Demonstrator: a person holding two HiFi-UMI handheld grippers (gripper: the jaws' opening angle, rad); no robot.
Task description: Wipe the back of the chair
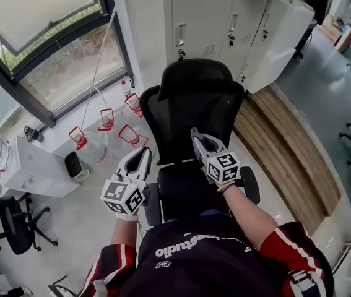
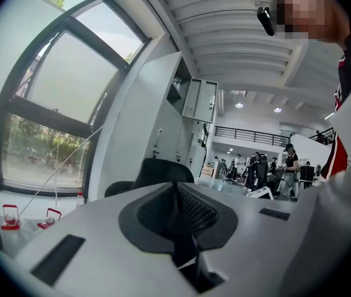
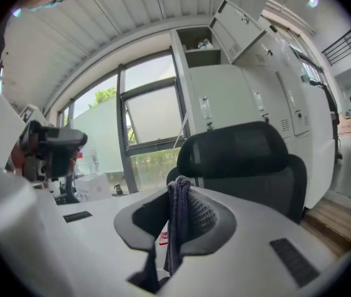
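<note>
Fingers [image 3: 207, 220] of right gripper [image 3: 179, 189] pinch grey cloth [image 3: 177, 234].

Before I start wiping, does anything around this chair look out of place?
Only the locker door up behind the chair: it hangs swung open over an exposed compartment. The cloth is pinched in the right gripper. Nothing looks spilled or damaged.

the chair's [image 1: 195, 107] base is hidden beneath its seat [image 1: 184, 190] and the person's torso [image 1: 206, 258]. in the left gripper view the left gripper [image 2: 176, 190] covers most of it below the headrest [image 2: 163, 169]. the cloth's [image 3: 176, 218] lower end disappears between the right gripper's [image 3: 178, 187] jaws.
</note>
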